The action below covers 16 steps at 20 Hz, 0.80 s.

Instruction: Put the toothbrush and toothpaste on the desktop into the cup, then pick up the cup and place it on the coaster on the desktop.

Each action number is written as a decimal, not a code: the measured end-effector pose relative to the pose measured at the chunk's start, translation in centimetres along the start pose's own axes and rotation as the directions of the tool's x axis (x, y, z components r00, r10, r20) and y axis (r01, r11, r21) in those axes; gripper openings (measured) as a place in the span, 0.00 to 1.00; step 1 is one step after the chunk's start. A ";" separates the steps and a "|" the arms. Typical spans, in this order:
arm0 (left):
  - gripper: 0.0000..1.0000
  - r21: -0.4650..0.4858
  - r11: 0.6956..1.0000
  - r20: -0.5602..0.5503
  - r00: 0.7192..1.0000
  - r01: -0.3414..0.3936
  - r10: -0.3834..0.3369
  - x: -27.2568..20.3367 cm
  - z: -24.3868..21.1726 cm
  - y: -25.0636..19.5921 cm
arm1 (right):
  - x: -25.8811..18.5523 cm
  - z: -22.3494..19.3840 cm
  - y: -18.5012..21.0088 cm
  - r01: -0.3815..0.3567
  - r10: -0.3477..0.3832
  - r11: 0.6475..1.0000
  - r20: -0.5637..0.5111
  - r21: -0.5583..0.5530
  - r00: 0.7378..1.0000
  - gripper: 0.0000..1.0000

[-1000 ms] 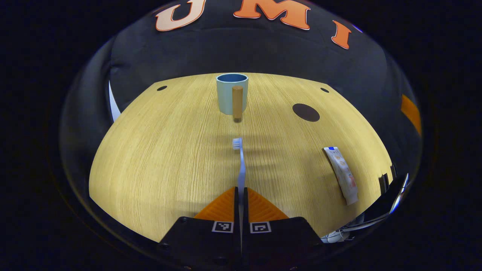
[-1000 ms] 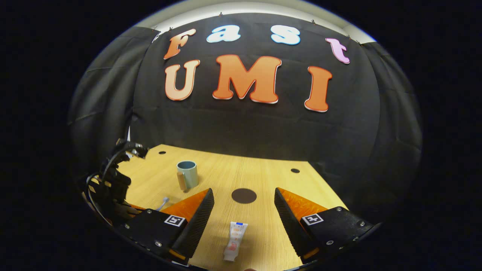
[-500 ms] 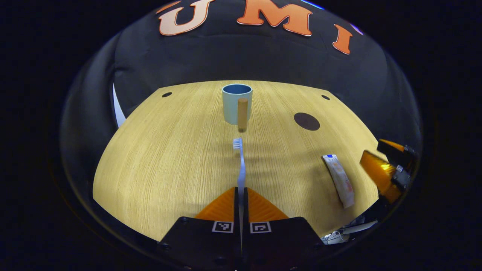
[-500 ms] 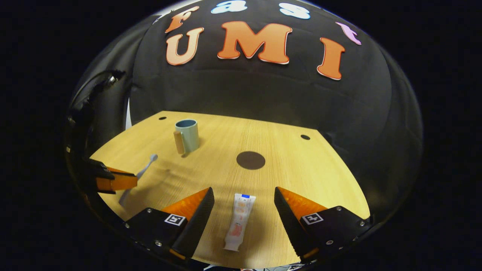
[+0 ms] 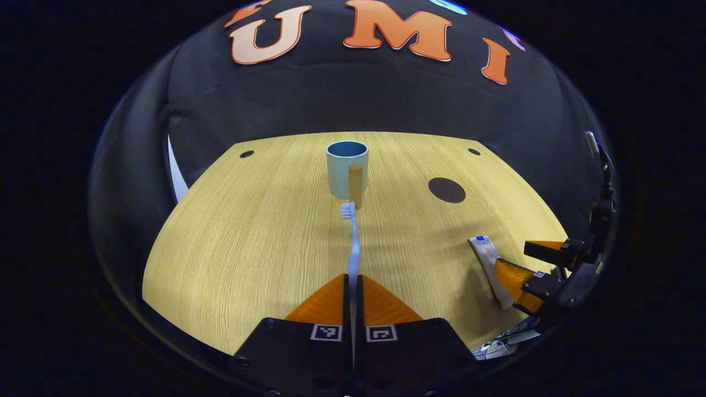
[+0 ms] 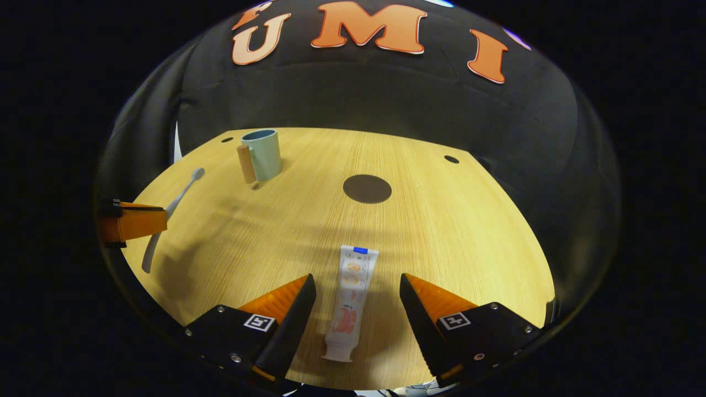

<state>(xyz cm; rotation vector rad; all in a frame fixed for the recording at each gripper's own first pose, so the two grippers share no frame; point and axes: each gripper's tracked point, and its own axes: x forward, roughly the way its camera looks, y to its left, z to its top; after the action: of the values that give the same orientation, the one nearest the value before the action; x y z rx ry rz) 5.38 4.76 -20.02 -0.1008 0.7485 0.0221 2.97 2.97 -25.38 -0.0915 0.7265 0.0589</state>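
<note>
- Already the left gripper (image 5: 353,281) is clenched on the toothbrush (image 5: 353,242), both orange fingers pressed to its handle; the bristle head juts forward, raised off the desktop (image 5: 231,231).
- Straight ahead of that gripper stands the cup (image 5: 346,168), upright, mouth open, its wooden handle (image 5: 356,184) facing the gripper.
- To do this carry well, I judge the brush should rise above the rim, tip downward, and be let go only once its lower end sits inside, so the cup is not knocked.
- Ahead and to the right of the left gripper lies the dark round coaster (image 5: 447,189), well apart from the cup.
- Farther right, the right gripper (image 6: 357,300) hangs released, fingers spread either side of the toothpaste (image 6: 351,300), which lies flat between them, untouched as far as I can tell.
- Closing squarely across the tube's middle looks safest; a pinch near the cap end may let it swing.
</note>
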 end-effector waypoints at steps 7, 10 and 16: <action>0.01 0.005 1.000 0.018 1.000 -0.009 0.009 -0.2 0.5 0.8 | 1.2 -2.5 0.3 -0.007 0.004 1.000 -0.115 -0.023 0.993 0.85; 0.01 0.003 1.000 0.022 1.000 -0.009 0.009 -0.4 0.6 1.0 | 1.6 -2.9 0.5 -0.008 0.004 0.999 -0.126 -0.031 0.992 0.77; 0.01 0.014 1.000 0.024 1.000 -0.015 0.015 -0.3 0.4 1.5 | 1.7 -2.7 1.1 -0.026 0.020 0.999 -0.136 -0.044 0.991 0.42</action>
<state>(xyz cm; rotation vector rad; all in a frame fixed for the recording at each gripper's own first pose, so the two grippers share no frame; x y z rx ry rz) 5.34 6.31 -19.67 -0.0811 0.7259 0.0319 2.32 3.79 -28.58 -0.1314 0.8619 0.0922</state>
